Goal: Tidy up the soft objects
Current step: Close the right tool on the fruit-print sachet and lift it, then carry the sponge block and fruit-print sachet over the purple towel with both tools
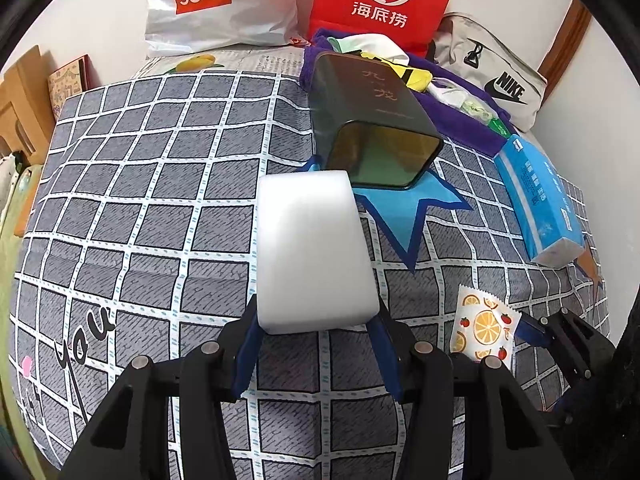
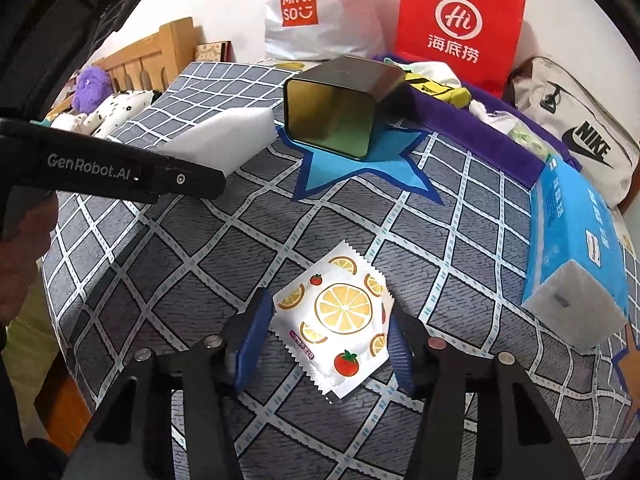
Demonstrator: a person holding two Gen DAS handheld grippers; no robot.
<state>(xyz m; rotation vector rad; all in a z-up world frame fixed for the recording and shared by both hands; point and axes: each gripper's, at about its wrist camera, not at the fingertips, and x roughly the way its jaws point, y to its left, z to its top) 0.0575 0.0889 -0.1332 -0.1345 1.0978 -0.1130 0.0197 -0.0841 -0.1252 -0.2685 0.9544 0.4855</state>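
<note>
Above the checked bed (image 1: pixel 140 200) | left tool (image 1: pixel 318 330) clamped on white sponge (image 1: pixel 312 248) | right tool (image 2: pixel 328 344) parted around fruit-print packet (image 2: pixel 340 312), pads off

Both of my camera views are bright and easy to see. The light is soft and even, like room light from above. I see only faint shadows under the white sponge (image 1: pixel 314 248) and beside the fruit packet (image 2: pixel 340 322). The open tin (image 2: pixel 340 114) shines a dull gold inside, with a little glare on its rim. The sponge looks almost washed out. Near it, the checked bed cover (image 1: pixel 160 200) is sharp. Far from it, at the edges, the lines bend, and the corners go black and a bit blurry.
</note>
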